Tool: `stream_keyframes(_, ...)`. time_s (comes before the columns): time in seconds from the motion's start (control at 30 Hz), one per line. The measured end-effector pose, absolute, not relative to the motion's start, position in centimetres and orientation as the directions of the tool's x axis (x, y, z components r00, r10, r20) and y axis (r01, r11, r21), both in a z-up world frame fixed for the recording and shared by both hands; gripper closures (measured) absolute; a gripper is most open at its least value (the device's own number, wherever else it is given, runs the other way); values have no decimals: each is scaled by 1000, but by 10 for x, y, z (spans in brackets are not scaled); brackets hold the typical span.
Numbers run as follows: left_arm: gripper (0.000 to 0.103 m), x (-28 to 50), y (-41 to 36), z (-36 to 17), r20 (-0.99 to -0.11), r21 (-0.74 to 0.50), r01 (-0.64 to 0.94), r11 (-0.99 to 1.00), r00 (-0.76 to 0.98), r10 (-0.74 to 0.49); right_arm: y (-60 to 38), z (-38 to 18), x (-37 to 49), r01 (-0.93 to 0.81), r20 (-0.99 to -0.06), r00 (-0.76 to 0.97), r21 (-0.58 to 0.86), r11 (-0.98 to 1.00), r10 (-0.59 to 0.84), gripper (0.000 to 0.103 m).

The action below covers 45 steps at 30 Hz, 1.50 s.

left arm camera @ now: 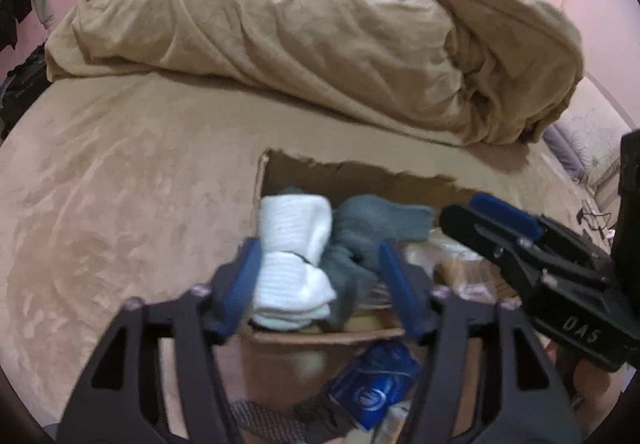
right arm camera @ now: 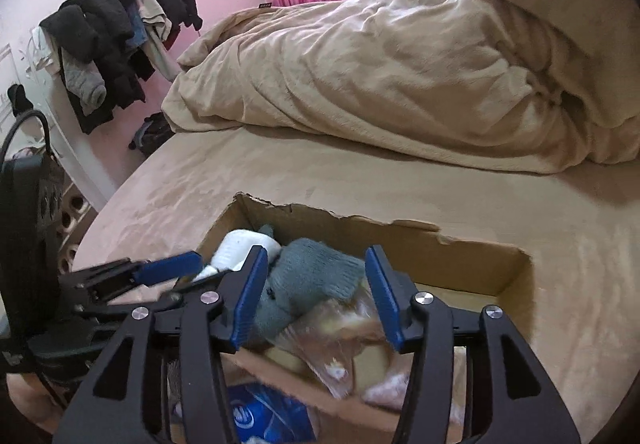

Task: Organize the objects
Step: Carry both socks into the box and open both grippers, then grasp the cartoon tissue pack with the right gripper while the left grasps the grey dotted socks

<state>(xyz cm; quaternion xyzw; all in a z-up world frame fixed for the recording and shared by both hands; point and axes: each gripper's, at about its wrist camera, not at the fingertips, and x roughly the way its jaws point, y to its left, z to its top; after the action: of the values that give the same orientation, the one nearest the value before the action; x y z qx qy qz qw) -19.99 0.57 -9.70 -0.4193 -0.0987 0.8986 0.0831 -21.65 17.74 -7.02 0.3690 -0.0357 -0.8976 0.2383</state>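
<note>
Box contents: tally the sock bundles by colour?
White sock bundle: 1
Grey sock bundle: 1
Total: 2, both in the cardboard box on the bed. It also holds clear plastic bags, too crumpled to count.

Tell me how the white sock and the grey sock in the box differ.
The white sock is bright white; the grey sock is dull grey-blue. The white sock lies at the left end of the cardboard box; the grey sock sits beside it, nearer the middle. In the right wrist view the grey sock shows almost whole, while the white sock is partly hidden behind it. Both are bunched knit socks inside the box.
</note>
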Motion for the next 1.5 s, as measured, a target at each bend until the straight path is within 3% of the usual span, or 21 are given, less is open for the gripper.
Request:
stream_keyframes(0.07,28,-190,2,-85,-721,-243,-65,-968,-655,225,184,-63,-207,388,-645,-625,233,-892,-441,45)
stream_keyframes(0.33,27,-138,-10,-33,-665,-221,-86,-972,-715,214,200,-31,-164,349,-636,-667,192,-917,-387,44)
stream_keyframes(0.47,24,-107,-15,-9,-635,-211,-101,-972,-742,215,205,-14,-140,336,-625,-688,178,-925,-370,34)
stream_keyframes(0.83,23,-37,-25,26,-593,-212,-112,-971,-775,219,207,22,-75,334,-600,-714,161,-929,-360,33)
stream_keyframes(1.1,22,-2,-23,23,-597,-185,-121,-975,-774,209,208,29,-44,324,-607,-717,148,-935,-344,32)
stream_keyframes(1.5,22,0,-22,-45,-654,-170,-123,-978,-728,205,198,-20,-31,317,-687,-654,131,-939,-317,32)
